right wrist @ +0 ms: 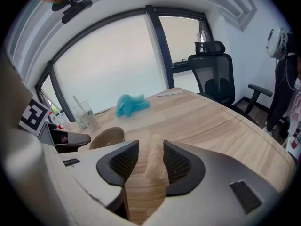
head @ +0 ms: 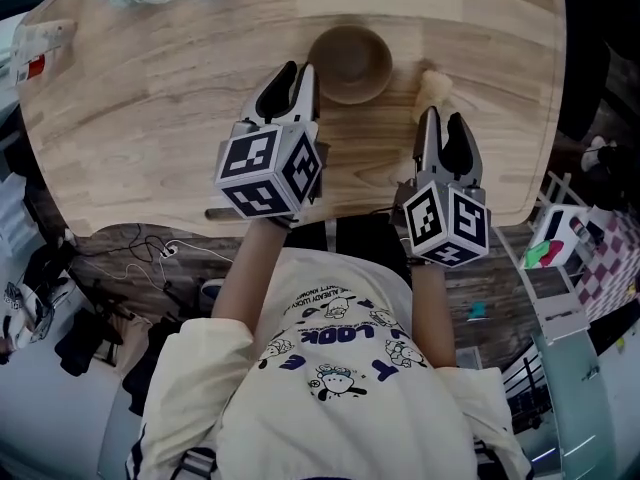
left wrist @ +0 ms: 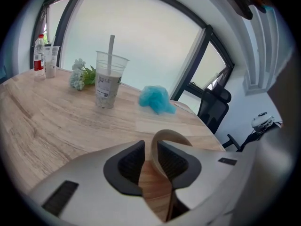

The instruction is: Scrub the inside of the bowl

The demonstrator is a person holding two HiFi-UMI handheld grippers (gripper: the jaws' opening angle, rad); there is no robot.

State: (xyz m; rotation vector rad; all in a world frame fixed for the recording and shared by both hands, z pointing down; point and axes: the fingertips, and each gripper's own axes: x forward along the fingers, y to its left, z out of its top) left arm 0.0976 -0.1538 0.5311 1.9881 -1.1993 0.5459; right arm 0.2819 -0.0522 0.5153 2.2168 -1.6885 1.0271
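Note:
A brown wooden bowl (head: 352,63) stands on the table, beyond the middle of its near edge. My left gripper (head: 298,72) reaches to the bowl's left side. In the left gripper view the bowl's rim (left wrist: 170,134) runs between the jaws of the left gripper (left wrist: 150,143), which are shut on it. A tan sponge (head: 432,86) lies on the table right of the bowl. My right gripper (head: 441,119) points at it. In the right gripper view the sponge (right wrist: 154,160) rests between the jaws of the right gripper (right wrist: 150,143), which stand open and do not press on it.
A plastic cup with a straw (left wrist: 109,81), a blue cloth (left wrist: 157,99), small flowers (left wrist: 81,77) and bottles (left wrist: 40,55) stand further back on the wooden table (head: 140,118). An office chair (right wrist: 214,84) is beyond the table. The table's near edge (head: 350,214) runs just under both grippers.

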